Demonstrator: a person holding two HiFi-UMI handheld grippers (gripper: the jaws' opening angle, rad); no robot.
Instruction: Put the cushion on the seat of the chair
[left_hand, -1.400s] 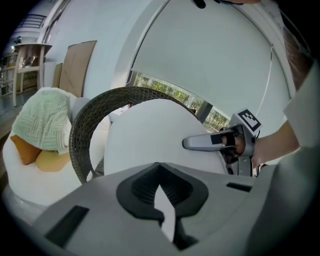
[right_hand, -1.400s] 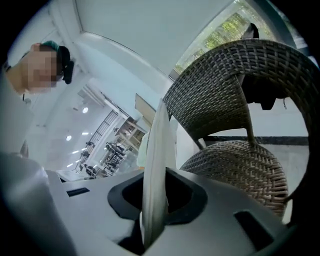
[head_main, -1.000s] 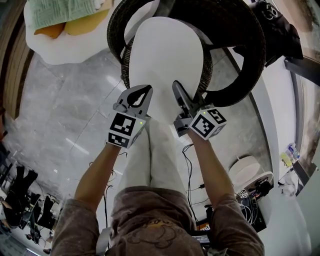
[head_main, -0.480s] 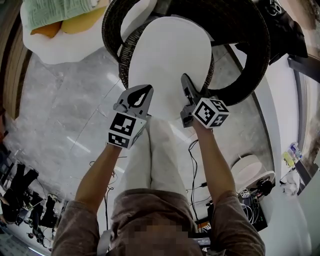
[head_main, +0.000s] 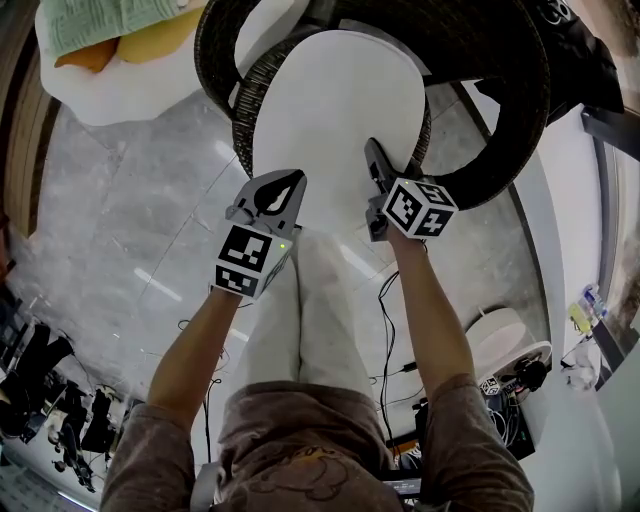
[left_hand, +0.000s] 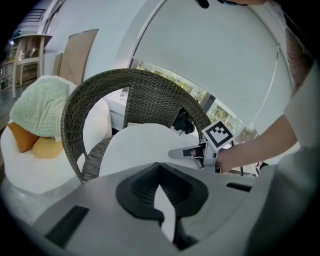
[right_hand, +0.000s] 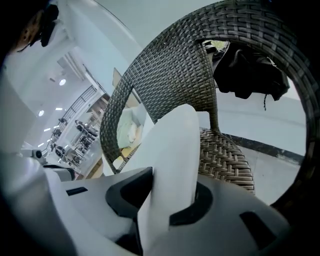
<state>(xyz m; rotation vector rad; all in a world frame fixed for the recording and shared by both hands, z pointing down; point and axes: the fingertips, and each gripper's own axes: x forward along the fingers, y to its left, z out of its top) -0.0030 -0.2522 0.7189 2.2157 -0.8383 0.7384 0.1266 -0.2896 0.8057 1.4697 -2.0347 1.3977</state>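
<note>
Head view shows the cushion (head_main: 335, 110) spread over the seat of the wicker chair (head_main: 505, 150), its near edge at the seat's front edge. The left gripper (head_main: 280, 185) pinches that edge narrowly. The right gripper (head_main: 375, 155) holds a thick fold, its jaws having just been opening. Best to lower both corners level before letting go. The chair's hoop holds only the cushion; a white seat (head_main: 130, 95) carries a green blanket (head_main: 110, 22).

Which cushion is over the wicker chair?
The white cushion, over the wicker chair; the green cushion and the orange cushion lie aside on a white seat.
</note>
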